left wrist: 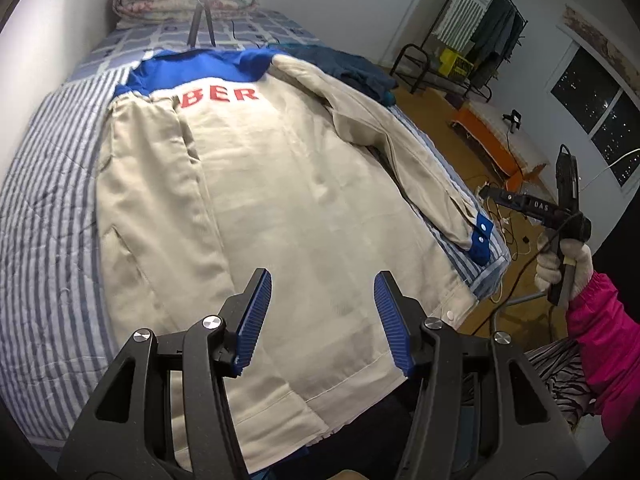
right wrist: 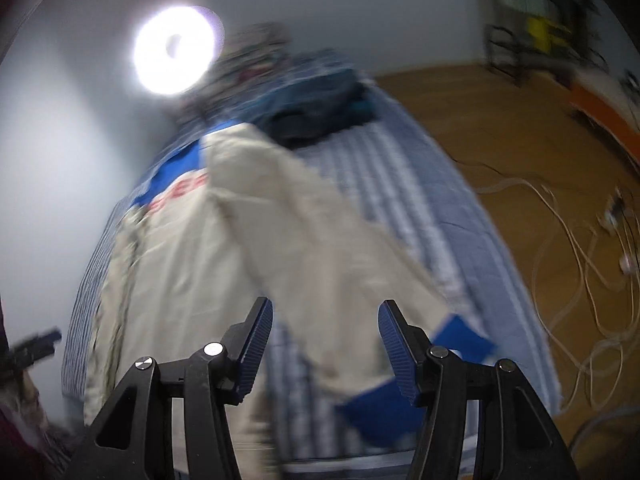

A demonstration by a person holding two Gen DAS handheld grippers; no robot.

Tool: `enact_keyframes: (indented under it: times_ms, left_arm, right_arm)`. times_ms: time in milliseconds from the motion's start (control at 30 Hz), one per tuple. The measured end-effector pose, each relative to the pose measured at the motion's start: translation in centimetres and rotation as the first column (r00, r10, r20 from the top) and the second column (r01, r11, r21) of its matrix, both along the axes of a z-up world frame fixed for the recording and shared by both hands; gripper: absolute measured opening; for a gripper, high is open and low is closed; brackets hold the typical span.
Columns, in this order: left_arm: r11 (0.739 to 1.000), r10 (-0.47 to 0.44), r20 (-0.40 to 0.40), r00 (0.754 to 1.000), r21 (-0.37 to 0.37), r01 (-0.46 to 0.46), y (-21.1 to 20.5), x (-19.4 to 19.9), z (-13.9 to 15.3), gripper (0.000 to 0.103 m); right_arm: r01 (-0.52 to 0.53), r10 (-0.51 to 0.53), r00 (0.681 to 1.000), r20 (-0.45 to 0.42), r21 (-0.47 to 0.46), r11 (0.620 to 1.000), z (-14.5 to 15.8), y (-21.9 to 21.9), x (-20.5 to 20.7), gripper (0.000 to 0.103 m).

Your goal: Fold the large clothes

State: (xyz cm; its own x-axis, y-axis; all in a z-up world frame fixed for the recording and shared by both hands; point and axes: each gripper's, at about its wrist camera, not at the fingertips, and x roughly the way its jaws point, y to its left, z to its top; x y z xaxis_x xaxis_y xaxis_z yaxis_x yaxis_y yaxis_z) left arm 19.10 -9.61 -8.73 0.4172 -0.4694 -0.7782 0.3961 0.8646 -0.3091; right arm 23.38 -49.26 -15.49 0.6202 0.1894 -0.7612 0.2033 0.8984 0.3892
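Observation:
A beige jacket (left wrist: 280,184) with a blue yoke and red letters lies back-up on the striped bed. Its left sleeve (left wrist: 148,184) is folded over the back. Its right sleeve (left wrist: 404,144) stretches out toward the bed's right edge and ends in a blue cuff (left wrist: 480,244). My left gripper (left wrist: 322,312) is open and empty above the jacket's hem. My right gripper (right wrist: 325,340) is open and empty above the sleeve (right wrist: 320,240), near its blue cuff (right wrist: 384,412); that view is blurred. The right gripper also shows in the left wrist view (left wrist: 532,204), held off the bed's right side.
The striped bedspread (left wrist: 48,208) surrounds the jacket. Dark blue clothes (left wrist: 348,68) lie at the far right of the bed. A ring light on a tripod (left wrist: 200,20) and folded quilts stand at the head. Cables (right wrist: 580,264) lie on the wooden floor to the right.

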Motion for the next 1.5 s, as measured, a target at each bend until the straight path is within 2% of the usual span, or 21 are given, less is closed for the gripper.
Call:
enact_keyframes:
  times_ms: [133, 267, 433, 533, 667, 733, 800, 933, 1067, 1167, 1267, 1367, 1433, 1500]
  left_arm:
    - [1.000, -0.012, 0.005, 1.000, 0.026, 0.011, -0.9, 0.4, -0.6, 0.055]
    - [1.000, -0.020, -0.006, 1.000, 0.017, 0.020, -1.4, 0.8, -0.8, 0.055]
    - [0.999, -0.029, -0.012, 1.000, 0.030, 0.029, -2.1, 1.1, -1.4, 0.055]
    - [0.999, -0.035, -0.019, 0.999, 0.032, 0.035, -2.4, 1.3, -1.6, 0.055]
    - [0.998, -0.043, -0.018, 0.999, 0.035, 0.043, -2.6, 1.3, -1.7, 0.055]
    - [0.998, -0.045, -0.016, 0.999, 0.037, 0.046, -2.7, 1.2, -1.7, 0.055]
    - [0.998, -0.044, -0.010, 0.999, 0.039, 0.044, -2.7, 1.2, -1.6, 0.055]
    - [0.999, -0.033, -0.001, 0.999, 0.038, 0.033, -2.5, 1.2, -1.3, 0.055]
    - [1.000, -0.010, 0.006, 1.000, 0.026, 0.009, -1.8, 1.4, -1.0, 0.055]
    - [1.000, 0.019, 0.003, 1.000, -0.002, -0.019, -1.0, 1.6, -0.7, 0.055]
    - [0.996, 0.060, -0.017, 0.998, -0.067, -0.061, 0.5, 2.0, -0.5, 0.055]
    - [0.987, 0.112, -0.043, 0.993, -0.114, -0.116, 2.0, 2.5, -0.4, 0.055]
    - [0.978, 0.151, -0.061, 0.987, -0.136, -0.158, 3.2, 2.7, -0.5, 0.055]
    - [0.966, 0.191, -0.080, 0.978, -0.159, -0.202, 4.4, 2.8, -0.7, 0.055]
  right_arm:
    - [0.103, -0.100, 0.994, -0.048, 0.074, 0.992, -2.5, -4.2, -0.8, 0.054]
    - [0.152, -0.144, 0.985, -0.092, 0.095, 0.984, -4.7, -6.6, -1.3, 0.054]
    - [0.178, -0.162, 0.979, -0.124, 0.133, 0.975, -6.4, -7.8, -1.3, 0.054]
    - [0.176, -0.152, 0.979, -0.140, 0.186, 0.967, -7.3, -7.9, -1.3, 0.055]
    - [0.141, -0.115, 0.981, -0.154, 0.170, 0.975, -7.8, -7.0, -1.3, 0.053]
    - [0.122, -0.098, 0.983, -0.158, 0.149, 0.981, -7.7, -6.4, -1.3, 0.018]
    - [0.112, -0.094, 0.986, -0.137, 0.131, 0.985, -6.9, -5.8, -1.4, 0.002]
    - [0.085, -0.080, 0.996, -0.038, 0.157, 0.984, -3.8, -4.3, -2.0, 0.000]
    - [-0.023, 0.009, 0.995, 0.102, 0.136, 0.990, 1.2, -0.3, -2.5, 0.000]
    - [-0.152, 0.127, 0.973, 0.194, 0.117, 0.981, 4.3, 4.0, -2.9, 0.000]
    - [-0.296, 0.273, 0.935, 0.226, 0.075, 0.952, 5.8, 9.2, -2.9, 0.000]
    - [-0.448, 0.432, 0.875, 0.219, 0.031, 0.893, 5.9, 15.0, -3.1, 0.000]
    - [-0.548, 0.541, 0.820, 0.187, -0.012, 0.836, 5.3, 19.0, -3.5, 0.000]
    - [-0.648, 0.652, 0.747, 0.131, -0.076, 0.758, 4.2, 23.0, -4.1, 0.000]
